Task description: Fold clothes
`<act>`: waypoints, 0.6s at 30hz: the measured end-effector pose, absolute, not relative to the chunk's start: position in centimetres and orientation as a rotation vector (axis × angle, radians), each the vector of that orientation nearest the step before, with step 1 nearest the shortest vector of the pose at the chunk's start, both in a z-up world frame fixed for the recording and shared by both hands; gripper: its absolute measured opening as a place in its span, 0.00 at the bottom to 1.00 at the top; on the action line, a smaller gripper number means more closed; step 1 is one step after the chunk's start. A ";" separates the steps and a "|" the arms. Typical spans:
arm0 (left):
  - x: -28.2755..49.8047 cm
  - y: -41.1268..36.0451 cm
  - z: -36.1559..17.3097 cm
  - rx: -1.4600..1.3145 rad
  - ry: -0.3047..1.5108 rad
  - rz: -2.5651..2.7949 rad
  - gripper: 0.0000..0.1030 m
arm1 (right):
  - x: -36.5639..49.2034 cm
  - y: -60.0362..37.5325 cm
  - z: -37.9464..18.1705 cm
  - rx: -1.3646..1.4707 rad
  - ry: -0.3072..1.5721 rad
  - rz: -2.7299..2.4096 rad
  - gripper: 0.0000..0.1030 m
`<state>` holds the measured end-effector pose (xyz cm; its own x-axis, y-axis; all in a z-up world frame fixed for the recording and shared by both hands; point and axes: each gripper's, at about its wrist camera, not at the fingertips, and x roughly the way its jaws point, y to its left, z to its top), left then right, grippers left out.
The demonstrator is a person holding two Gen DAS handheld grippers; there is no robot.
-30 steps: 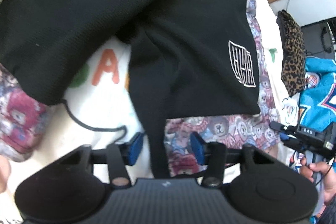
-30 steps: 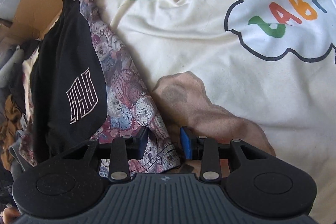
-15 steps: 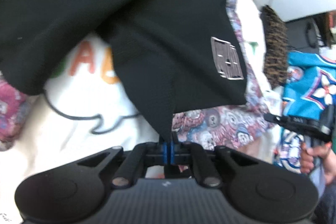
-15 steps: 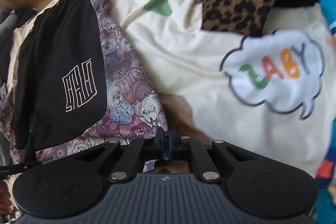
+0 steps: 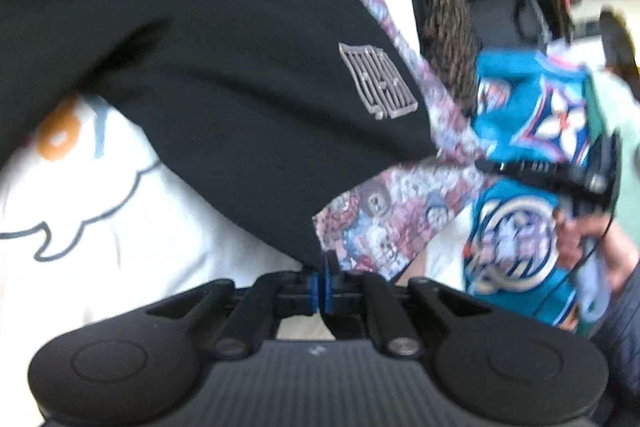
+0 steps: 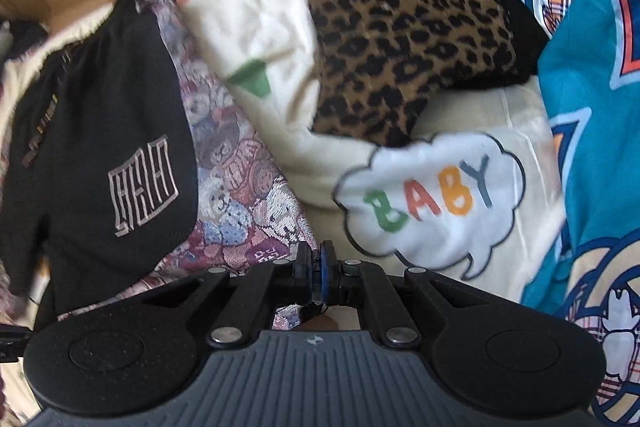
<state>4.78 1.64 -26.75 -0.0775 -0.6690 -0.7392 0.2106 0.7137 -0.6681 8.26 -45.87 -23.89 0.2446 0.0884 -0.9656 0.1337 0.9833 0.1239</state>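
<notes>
Here, left wrist view: left gripper (image 5: 321, 281) clenched on lower corner of black garment (image 5: 240, 67), which draped over bear-print cloth (image 5: 384, 223) and cream bedding (image 5: 100, 219). Right wrist view: right gripper (image 6: 316, 269) pinched edge of bear-print cloth (image 6: 236, 195); black garment (image 6: 100, 147) lay at its left. Fabric looked soft, light, limp; better held at hem corners.

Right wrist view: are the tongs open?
No, the right tongs are shut, blue pads pressed together on the edge of the teddy-bear fabric.
</notes>
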 end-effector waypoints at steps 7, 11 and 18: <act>4.8 -0.2 -31.3 -0.319 1.568 -0.683 0.03 | 7.6 -45.7 -27.9 0.207 1.378 -0.055 0.02; 5.1 -0.4 -32.0 -0.294 1.590 -0.667 0.03 | 7.1 -46.1 -29.2 0.291 1.385 -0.028 0.06; 4.4 -0.5 -31.7 -0.247 1.588 -0.695 0.03 | 6.2 -49.9 -27.2 0.519 1.200 -0.075 0.39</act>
<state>4.37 -0.51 -31.67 -0.1557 -0.5412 -0.8263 0.2399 0.7908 -0.5631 6.22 -49.95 -27.23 0.3749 0.2141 -0.9020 0.3247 0.8810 0.3441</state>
